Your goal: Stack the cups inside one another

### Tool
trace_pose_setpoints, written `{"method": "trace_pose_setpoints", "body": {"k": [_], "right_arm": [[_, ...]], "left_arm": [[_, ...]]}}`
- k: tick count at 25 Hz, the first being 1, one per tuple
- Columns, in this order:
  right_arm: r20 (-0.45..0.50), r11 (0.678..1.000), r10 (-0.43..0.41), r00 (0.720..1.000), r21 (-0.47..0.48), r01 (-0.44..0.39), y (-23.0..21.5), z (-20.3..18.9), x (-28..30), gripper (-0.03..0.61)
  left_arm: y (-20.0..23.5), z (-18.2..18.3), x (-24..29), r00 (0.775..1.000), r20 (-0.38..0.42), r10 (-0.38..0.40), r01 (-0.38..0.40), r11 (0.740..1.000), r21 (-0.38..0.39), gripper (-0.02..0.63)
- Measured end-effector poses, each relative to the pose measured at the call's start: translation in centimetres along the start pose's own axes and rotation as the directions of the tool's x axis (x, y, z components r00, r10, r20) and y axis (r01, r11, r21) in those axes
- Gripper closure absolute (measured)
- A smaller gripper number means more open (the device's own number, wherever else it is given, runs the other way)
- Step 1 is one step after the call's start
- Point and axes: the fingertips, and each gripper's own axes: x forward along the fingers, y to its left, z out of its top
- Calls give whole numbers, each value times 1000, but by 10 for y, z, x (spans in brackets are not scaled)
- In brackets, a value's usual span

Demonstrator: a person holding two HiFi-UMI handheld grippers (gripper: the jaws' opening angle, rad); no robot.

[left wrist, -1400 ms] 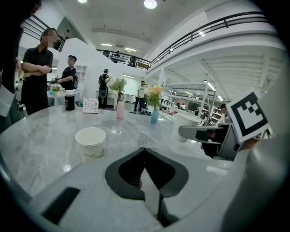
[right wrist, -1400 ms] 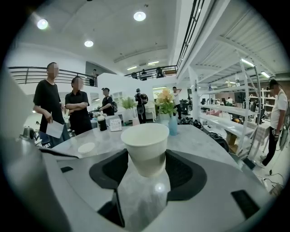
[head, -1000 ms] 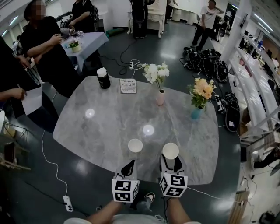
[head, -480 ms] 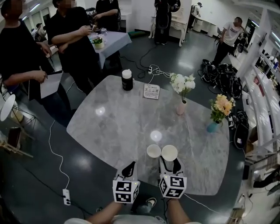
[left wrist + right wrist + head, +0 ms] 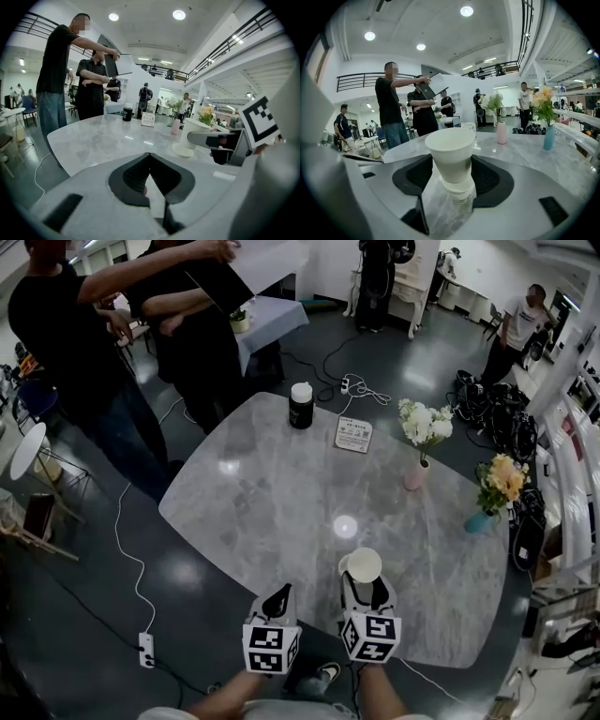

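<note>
My right gripper (image 5: 364, 587) is shut on a white paper cup (image 5: 365, 564) at the near edge of the grey marble table (image 5: 272, 502). In the right gripper view the held cup (image 5: 451, 152) stands upright between the jaws. Part of a second cup (image 5: 460, 190) shows directly under its base. How deep one sits in the other I cannot tell. From the head view only a sliver of the second cup's rim (image 5: 341, 566) peeks out on the left. My left gripper (image 5: 277, 600) is shut and empty, off the table edge to the left of the cups. The left gripper view shows the cup (image 5: 199, 133) to its right.
Far across the table stand a black canister with a white lid (image 5: 301, 405) and a small sign card (image 5: 353, 434). A pink vase of white flowers (image 5: 415, 474) and a blue vase of orange flowers (image 5: 478, 521) are to the right. People (image 5: 84, 343) stand at the far left. A power strip (image 5: 143, 646) lies on the floor.
The right gripper carried its cup leftward. Two cups stood side by side half a second ago; now the held one is over the other. My view shifted left along the table.
</note>
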Motion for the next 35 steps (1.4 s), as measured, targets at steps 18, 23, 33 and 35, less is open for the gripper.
{"method": "trace_pose_setpoints", "body": {"k": [18,23,33,35], "right_arm": [[-42,1000,-23,999,16,24,-2,-20,21,341],[-81,999,-28,996,14,29,-1,-29,28,339],[-123,999,-29,992,17,31,-1,-43,23,327],[-122,999,-35,992,20,37,-3,-43,21,327]], "left_arm": [[15,-13,23,999,-47,-14,14,1000,-5,617],[17,-15,27,998,-57,-16,16,1000,-6,617],[15,-20,27,998,-68,-18,17,1000,-6,617],[13,-21,27,997,-69,-21,21,1000,-5,617]]}}
